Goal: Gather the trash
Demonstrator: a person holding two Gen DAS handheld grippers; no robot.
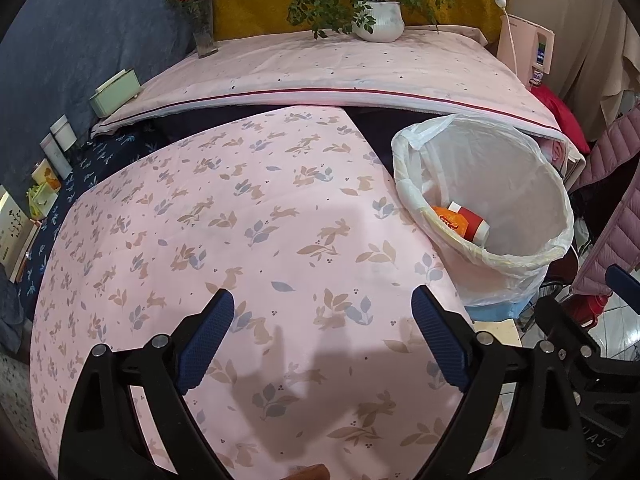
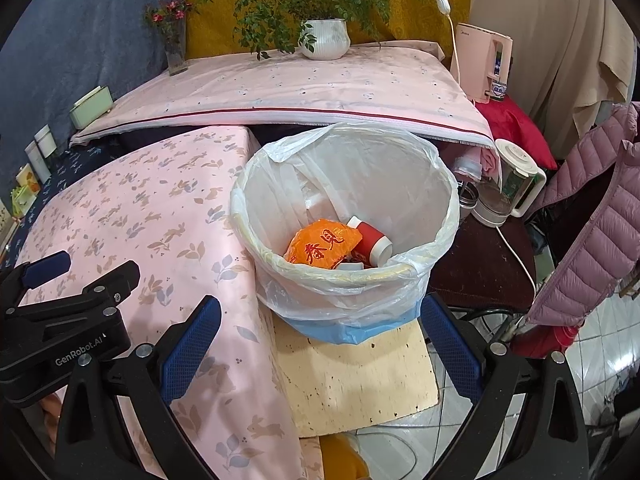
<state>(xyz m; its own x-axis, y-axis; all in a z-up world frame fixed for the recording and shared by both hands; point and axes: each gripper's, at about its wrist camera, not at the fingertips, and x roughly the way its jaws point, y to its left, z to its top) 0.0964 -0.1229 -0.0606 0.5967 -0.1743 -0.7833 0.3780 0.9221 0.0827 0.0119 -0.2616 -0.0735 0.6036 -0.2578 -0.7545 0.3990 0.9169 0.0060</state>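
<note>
A: Item one, largest: tabletop (image 1: pixel 240 240) under pink rabbit-print cloth, its surface bare beneath the left hand-held gripper (image 1: pixel 322 336); right edge drops beside the bin.

B: Item two: bin (image 2: pixel 348 280), white liner, on a pale board (image 2: pixel 360 384) just off that edge. Inside: orange wrapper (image 2: pixel 320 246), red-and-white cup (image 2: pixel 370 242).

A: Item three: right hand-held gripper (image 2: pixel 320 344), fingers spread wide before the bin, nothing between. Left likewise apart, empty.
</note>
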